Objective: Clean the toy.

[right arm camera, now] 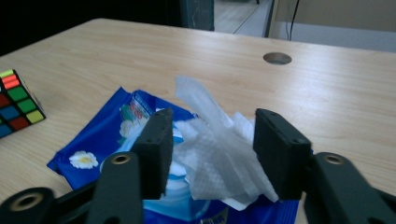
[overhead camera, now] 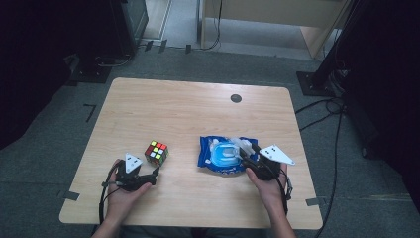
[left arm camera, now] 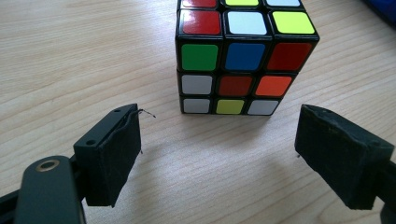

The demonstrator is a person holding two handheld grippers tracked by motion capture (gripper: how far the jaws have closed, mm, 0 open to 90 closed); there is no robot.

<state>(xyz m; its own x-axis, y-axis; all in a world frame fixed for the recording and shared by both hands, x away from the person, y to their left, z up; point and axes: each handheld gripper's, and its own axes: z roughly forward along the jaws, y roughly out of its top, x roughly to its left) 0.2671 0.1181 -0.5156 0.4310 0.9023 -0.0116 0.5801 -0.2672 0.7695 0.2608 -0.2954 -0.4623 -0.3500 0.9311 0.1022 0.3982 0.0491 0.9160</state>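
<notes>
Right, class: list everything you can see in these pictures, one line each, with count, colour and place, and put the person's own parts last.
Rubik's cube: one, black with mixed coloured stickers, on the table ahead of the left gripper.
wet wipes pack: one, blue with a light blue lid, on the table in front of the right gripper.
wipe: one, white, sticking up out of the pack between the right gripper's jaws.
table: one, light wood, with a round cable hole near its far edge.
left gripper: one, black, jaws open, short of the cube.
right gripper: one, black, jaws apart around the wipe.
</notes>
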